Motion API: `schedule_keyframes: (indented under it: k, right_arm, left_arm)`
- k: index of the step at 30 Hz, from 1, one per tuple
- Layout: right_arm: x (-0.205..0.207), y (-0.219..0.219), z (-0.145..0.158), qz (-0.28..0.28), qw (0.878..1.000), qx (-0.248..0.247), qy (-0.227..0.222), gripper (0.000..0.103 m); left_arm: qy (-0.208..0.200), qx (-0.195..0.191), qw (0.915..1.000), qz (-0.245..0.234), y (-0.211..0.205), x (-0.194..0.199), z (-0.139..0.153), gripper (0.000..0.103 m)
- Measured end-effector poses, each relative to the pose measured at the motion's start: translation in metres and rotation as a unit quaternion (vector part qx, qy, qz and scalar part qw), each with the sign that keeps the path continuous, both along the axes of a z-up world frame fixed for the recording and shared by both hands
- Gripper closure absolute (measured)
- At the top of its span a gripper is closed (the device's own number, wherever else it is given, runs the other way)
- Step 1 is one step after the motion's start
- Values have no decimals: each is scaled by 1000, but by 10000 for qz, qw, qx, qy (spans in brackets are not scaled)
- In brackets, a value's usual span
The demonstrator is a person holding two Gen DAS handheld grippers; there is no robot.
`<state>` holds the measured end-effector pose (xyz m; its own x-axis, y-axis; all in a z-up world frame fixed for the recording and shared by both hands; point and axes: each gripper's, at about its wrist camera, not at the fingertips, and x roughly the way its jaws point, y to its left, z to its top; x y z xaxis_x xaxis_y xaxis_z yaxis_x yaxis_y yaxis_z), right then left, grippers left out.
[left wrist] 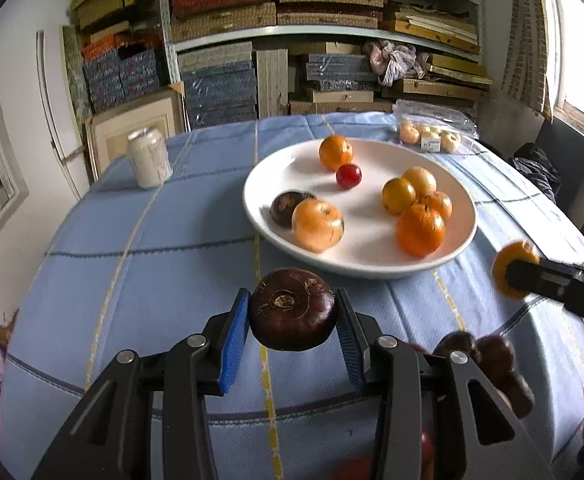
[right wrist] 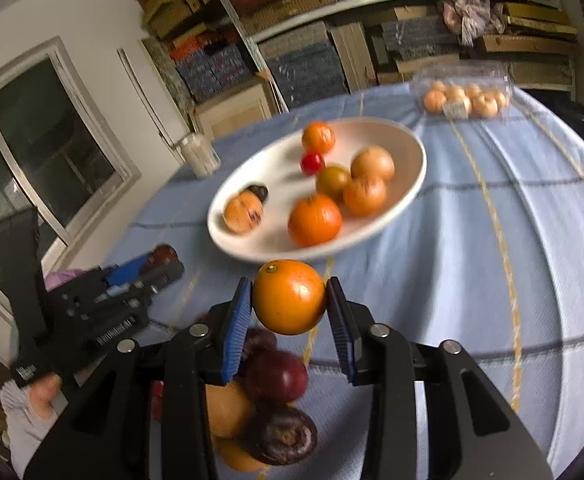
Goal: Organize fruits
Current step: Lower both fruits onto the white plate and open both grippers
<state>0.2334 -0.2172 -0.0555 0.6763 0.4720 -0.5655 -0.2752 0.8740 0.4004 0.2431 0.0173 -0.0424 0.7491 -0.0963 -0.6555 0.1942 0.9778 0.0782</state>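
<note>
Left claw (left wrist: 294, 312) clamps dark fruit (left wrist: 293, 309), right claw (right wrist: 287, 300) clamps orange (right wrist: 288, 297), both w/ plate (left wrist: 458, 204) ahead.

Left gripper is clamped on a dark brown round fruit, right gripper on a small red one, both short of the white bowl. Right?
Not quite. The right gripper holds a round orange fruit, as the right wrist view shows. The left gripper does clamp the dark brown round fruit, short of the white bowl.
</note>
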Motion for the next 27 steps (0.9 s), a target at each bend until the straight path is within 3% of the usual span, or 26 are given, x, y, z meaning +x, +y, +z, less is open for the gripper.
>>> schedule_keyframes:
  k: [7,12,19,27]
  right_arm:
    - [41,-3,56,-79,9989,101,-461,66]
    - [77,-4,72,-198,9980,295,-514,66]
    - [118,14,51,-136,9995,32,-281,66]
    - [133,40,14,44,9987,-511,36,66]
  left_arm:
    - [-210,196,9996,0,-18,30,25,61]
    - [-316,137,9994,66,-28,62,38,61]
    - [-281,135,9995,42,-39,94,32,61]
    - [-135,70,9999,-27,-41,108,18,61]
